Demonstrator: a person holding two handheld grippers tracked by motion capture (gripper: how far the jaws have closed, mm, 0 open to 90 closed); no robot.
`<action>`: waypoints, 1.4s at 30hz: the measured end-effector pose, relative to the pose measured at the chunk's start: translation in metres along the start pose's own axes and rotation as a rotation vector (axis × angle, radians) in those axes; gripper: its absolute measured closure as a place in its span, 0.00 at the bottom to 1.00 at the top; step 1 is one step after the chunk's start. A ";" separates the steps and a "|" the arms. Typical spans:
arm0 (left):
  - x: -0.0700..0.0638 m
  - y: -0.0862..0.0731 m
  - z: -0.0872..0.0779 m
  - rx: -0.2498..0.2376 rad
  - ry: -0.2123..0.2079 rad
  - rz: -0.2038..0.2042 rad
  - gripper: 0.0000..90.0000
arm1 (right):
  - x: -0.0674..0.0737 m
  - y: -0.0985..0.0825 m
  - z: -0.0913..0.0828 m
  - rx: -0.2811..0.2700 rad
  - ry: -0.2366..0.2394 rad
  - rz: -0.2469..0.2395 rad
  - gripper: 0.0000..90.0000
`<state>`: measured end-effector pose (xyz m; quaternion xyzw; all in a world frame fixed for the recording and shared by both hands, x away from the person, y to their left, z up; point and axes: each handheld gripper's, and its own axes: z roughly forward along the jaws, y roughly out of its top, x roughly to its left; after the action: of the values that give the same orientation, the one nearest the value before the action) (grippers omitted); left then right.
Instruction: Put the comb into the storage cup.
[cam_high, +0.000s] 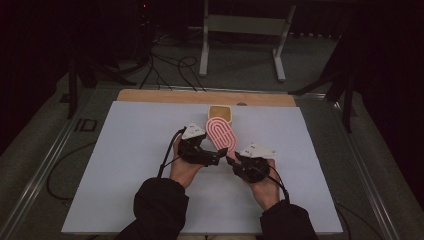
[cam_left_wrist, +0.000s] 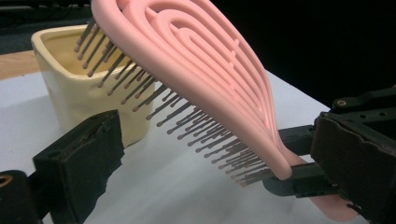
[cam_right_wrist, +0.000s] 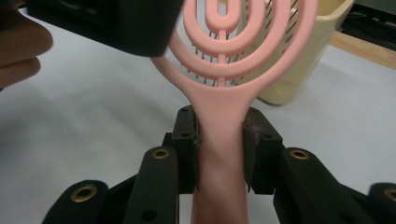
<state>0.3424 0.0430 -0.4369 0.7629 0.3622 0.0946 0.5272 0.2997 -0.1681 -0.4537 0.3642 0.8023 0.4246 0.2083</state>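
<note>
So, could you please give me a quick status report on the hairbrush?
Right hand-held gripper shut on pink hairbrush handle. Left hand-held gripper open beside the head. Brush tilted up just before the cream cup.

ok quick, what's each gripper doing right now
left gripper: open, fingers apart beside the pink hairbrush, not clamping it.
right gripper: closed on the hairbrush handle.

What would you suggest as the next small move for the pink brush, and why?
Probably carry the pink hairbrush forward over the cream cup: the right gripper clamps its handle, the left gripper stands open beside it, and the cup sits just behind.
</note>
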 end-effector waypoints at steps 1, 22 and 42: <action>0.000 0.000 0.000 0.001 0.000 -0.005 0.05 | 0.000 0.000 0.000 -0.002 0.001 0.001 0.77; -0.006 0.000 0.008 -0.001 -0.018 -0.077 0.40 | 0.008 -0.001 0.004 -0.014 0.020 0.000 0.77; -0.006 0.001 0.003 -0.045 -0.114 -0.107 0.67 | 0.010 -0.003 0.008 -0.007 0.048 0.019 0.78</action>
<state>0.3396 0.0367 -0.4360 0.7345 0.3694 0.0308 0.5684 0.2973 -0.1578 -0.4611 0.3607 0.8020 0.4382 0.1861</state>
